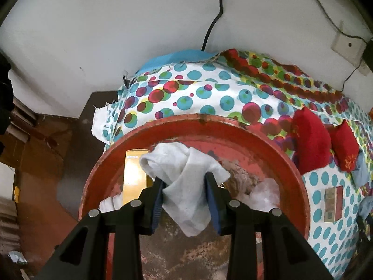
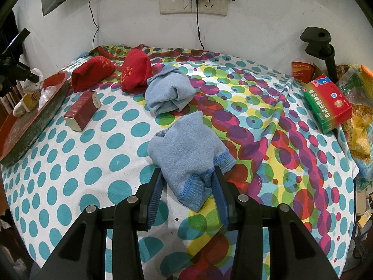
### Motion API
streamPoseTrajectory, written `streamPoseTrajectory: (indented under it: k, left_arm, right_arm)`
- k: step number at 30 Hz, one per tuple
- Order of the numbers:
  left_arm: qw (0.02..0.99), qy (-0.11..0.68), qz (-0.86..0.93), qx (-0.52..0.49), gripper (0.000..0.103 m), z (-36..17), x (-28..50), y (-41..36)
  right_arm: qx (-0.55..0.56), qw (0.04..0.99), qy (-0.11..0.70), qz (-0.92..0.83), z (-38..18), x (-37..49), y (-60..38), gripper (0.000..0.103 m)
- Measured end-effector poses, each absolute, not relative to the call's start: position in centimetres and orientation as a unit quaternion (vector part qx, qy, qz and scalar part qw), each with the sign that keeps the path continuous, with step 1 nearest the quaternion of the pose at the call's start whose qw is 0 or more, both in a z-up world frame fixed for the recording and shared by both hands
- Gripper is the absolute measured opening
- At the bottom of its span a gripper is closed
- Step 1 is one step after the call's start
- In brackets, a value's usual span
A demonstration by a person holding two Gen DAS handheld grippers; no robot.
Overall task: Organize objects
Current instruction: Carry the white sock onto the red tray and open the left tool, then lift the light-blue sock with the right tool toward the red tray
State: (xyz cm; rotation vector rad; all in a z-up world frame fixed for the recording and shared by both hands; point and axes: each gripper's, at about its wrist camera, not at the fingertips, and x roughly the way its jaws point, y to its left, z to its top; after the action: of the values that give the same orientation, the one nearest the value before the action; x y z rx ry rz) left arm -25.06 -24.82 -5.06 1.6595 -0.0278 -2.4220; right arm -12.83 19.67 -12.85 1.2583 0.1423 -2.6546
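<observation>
My left gripper [image 1: 185,182] is shut on a white sock [image 1: 184,175] and holds it above the red round tray [image 1: 296,177]. The tray holds a yellow box [image 1: 134,175], another white sock [image 1: 109,204] and a clear plastic bag [image 1: 265,194]. My right gripper [image 2: 187,179] is shut on a light blue sock [image 2: 188,154] that lies on the dotted tablecloth [image 2: 93,163]. A second light blue sock [image 2: 169,92] and two red socks [image 2: 92,72] [image 2: 135,70] lie further back. The left gripper also shows at the far left of the right wrist view.
A dark red box [image 2: 82,110] lies beside the tray [image 2: 30,128]. A green and red medicine box [image 2: 328,102], snack bags [image 2: 359,116] and a black clamp stand [image 2: 322,46] sit at the right edge. Wall sockets [image 2: 193,0] with cables are behind.
</observation>
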Motion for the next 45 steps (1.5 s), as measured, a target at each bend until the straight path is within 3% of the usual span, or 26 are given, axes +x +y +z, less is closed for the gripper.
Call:
streamPoseTrajectory:
  k: [13,16,32,37,45]
  left_arm:
    - [0.092,-0.028,-0.803,0.588,0.042,-7.3,-25.6,-25.5]
    - [0.088,-0.022,-0.805,0.586,0.049,-6.8,-25.2,-25.6]
    - [0.09,-0.058,-0.818,0.565,0.049,-3.5,-19.0,-24.2]
    - [0.066,-0.029,-0.823,0.563,0.049,-2.7,-16.3,-23.2]
    - [0.065,-0.074,-0.825,0.556,0.049,-2.3,-12.9,-21.5]
  right_arm:
    - [0.426,0.1,0.048,-0.898,-12.9,-12.8,19.7,0.041]
    - [0.426,0.1,0.048,-0.898,-12.9,-12.8,19.6,0.041]
    - [0.426,0.099,0.049,-0.898,-12.9,-12.9,19.6,0.041]
    - [0.426,0.098,0.053,-0.898,-12.9,-12.9,19.6,0.041]
    - [0.447,0.086,0.057,-0.888,-12.7,-13.4,19.4,0.041]
